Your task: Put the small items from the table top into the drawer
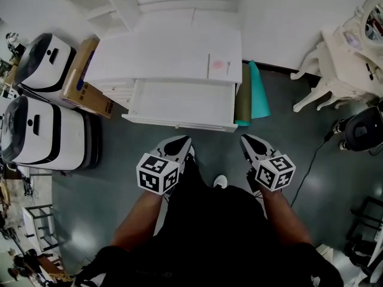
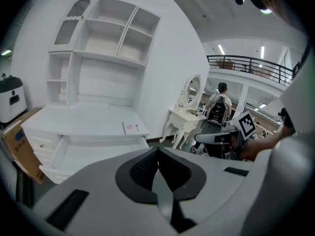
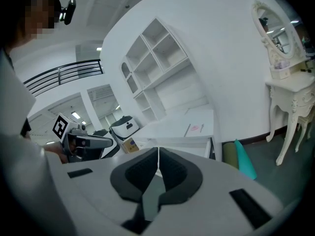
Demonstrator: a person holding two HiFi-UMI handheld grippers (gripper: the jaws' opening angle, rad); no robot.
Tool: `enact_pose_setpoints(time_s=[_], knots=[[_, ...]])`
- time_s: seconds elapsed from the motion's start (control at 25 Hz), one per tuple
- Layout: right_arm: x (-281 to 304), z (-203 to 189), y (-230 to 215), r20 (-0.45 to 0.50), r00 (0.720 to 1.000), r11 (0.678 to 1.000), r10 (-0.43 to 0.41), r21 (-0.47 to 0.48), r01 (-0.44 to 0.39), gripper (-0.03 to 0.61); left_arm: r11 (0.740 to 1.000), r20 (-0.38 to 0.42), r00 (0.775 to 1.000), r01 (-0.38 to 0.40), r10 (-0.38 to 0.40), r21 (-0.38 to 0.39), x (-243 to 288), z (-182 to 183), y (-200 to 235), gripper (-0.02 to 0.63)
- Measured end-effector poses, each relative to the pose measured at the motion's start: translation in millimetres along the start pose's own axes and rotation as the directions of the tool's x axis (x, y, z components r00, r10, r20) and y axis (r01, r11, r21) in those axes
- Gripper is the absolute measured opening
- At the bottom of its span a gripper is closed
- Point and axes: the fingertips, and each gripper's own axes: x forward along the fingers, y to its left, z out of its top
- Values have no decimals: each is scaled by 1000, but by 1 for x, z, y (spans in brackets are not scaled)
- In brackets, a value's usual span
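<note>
Stands back from the white bench [image 1: 167, 52], which fills the upper middle of the head view, with both claws held low at bottom centre, close to the body. Keeps the left claw [image 1: 178, 143] pressed together with nothing in it. Confirmed in the left gripper view: left claw [image 2: 157, 152] closed to a thin seam, nothing caught there. Same for the right claw [image 1: 251, 141], drawn together and empty, and again in the right gripper view, right claw [image 3: 158, 162] sealed edge to edge.

Finds only one small item in sight: a flat white card [image 1: 218, 64] with a pink mark, lying at the right edge of the bench top, just above the right end of the drawer [image 1: 179, 103]. Shows the card [image 2: 133, 128] left of centre in the left gripper view, and the card [image 3: 199, 128] right of centre in the right gripper view. Cannot tell whether a single card or a thin pad. Finds the drawer already pulled out below the bench top, bare inside as far as visible.

Reads as the approach before the first pick, well apart from the card. Calls next for stepping in, opening the nearer right claw, and taking the card by an edge. Probably needs sliding it past the bench lip first, being too flat to pinch from above. Then only a short drop into the drawer just below.
</note>
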Motion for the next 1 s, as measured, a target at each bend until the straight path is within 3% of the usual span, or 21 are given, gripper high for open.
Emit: enact_pose_setpoints(time_s=[0.6, 1.0], knots=[[81, 40, -12, -7, 998, 997, -66, 29, 66, 29, 998, -44, 997, 64, -63, 26, 44, 49, 80, 11], [139, 72, -38, 18, 980, 980, -198, 28, 198, 29, 986, -54, 989, 143, -139, 87, 84, 88, 138, 11]])
